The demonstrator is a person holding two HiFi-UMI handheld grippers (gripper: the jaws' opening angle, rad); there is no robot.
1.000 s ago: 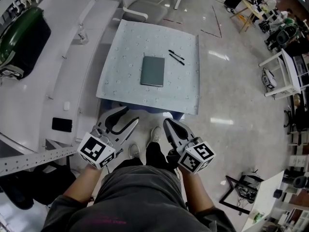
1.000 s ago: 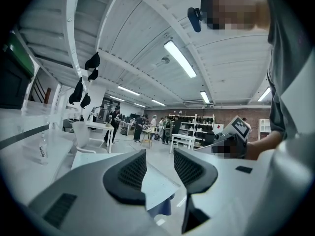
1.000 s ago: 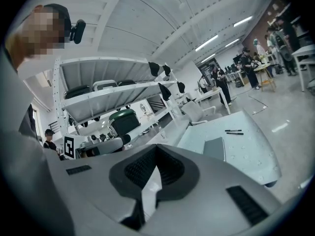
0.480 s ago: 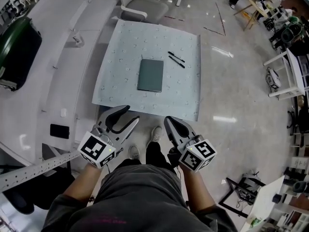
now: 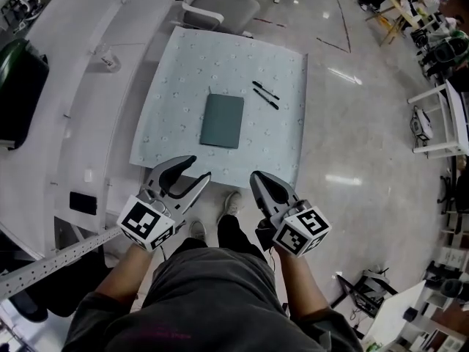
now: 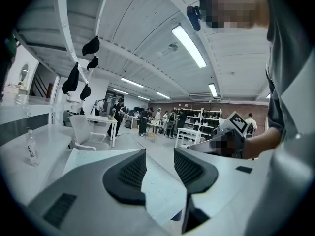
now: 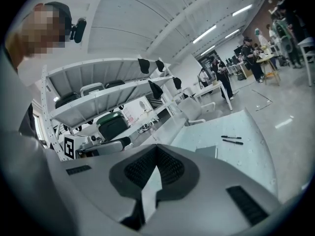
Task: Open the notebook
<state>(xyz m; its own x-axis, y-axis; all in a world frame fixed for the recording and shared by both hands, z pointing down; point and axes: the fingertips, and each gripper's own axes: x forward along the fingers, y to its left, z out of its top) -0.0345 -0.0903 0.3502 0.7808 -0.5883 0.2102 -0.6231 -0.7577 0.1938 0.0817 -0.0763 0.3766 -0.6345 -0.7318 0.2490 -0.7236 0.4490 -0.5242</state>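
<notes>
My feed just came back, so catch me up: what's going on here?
A person stands at the near edge of a cloth-covered table, a gripper in each hand. The green notebook lies closed in the middle of it, with two pens beyond it to the right. Neither gripper touches the notebook; both are held close to the body. The left gripper has its jaws apart and empty; the right gripper has its jaws together on nothing.

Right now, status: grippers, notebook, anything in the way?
Left hand-held gripper open, empty; right hand-held gripper shut, empty; both back from the notebook. It lies closed, flat on the mat. Two pens beside it, clear of the cover.
</notes>
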